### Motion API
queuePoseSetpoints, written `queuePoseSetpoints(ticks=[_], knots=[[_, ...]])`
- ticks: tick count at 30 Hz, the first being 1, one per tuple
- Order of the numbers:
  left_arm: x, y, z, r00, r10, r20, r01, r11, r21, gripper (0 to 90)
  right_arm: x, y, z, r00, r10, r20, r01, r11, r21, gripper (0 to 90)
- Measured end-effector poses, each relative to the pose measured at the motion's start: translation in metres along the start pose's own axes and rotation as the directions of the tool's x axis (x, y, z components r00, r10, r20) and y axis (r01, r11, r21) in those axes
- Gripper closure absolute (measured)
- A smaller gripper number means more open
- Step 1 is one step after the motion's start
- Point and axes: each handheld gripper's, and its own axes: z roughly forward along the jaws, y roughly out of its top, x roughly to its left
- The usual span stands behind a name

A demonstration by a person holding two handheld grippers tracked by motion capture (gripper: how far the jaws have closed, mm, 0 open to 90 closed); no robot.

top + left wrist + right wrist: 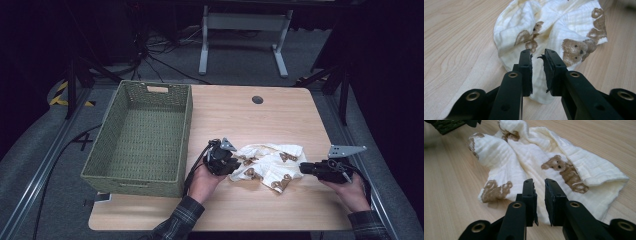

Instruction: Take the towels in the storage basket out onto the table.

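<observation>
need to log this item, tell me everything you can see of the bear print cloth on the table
The cloth is cream, crinkled muslin-like fabric printed with brown teddy bears. It lies crumpled and loosely folded, not spread flat, on the wooden table, right of the woven basket and apart from it. The left tongs and the right tongs sit at its opposite edges, jaws slightly parted over the fabric; whether either pinches it cannot be told.

a lab-like recording space: black curtains, floor cables, metal rails around a lone wooden table.
</observation>
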Motion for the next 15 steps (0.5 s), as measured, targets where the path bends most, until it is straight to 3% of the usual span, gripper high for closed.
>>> queuePoseSetpoints(ticks=[7,12,13,15], knots=[[-0.016,-0.006,-0.002,0.9984,0.035,0.044,-0.036,0.9993,0.011,73.4,0.017,-0.010,0.000,0.9992,-0.005,-0.041,0.006,1.000,0.022,82.1],[-0.033,-0.010,0.005,0.9934,0.078,0.084,-0.081,0.9962,0.032,73.4,0.023,-0.012,0.002,0.9984,-0.012,-0.055,0.014,0.999,0.035,82.1],[-0.035,-0.010,0.010,0.9932,0.092,0.071,-0.097,0.9934,0.061,76.4,0.024,-0.012,0.003,0.9983,-0.015,-0.056,0.017,0.999,0.033,82.1],[-0.033,-0.010,0.014,0.9933,0.098,0.061,-0.103,0.9920,0.073,78.0,0.024,-0.012,0.003,0.9982,-0.017,-0.057,0.019,0.999,0.033,82.1]])
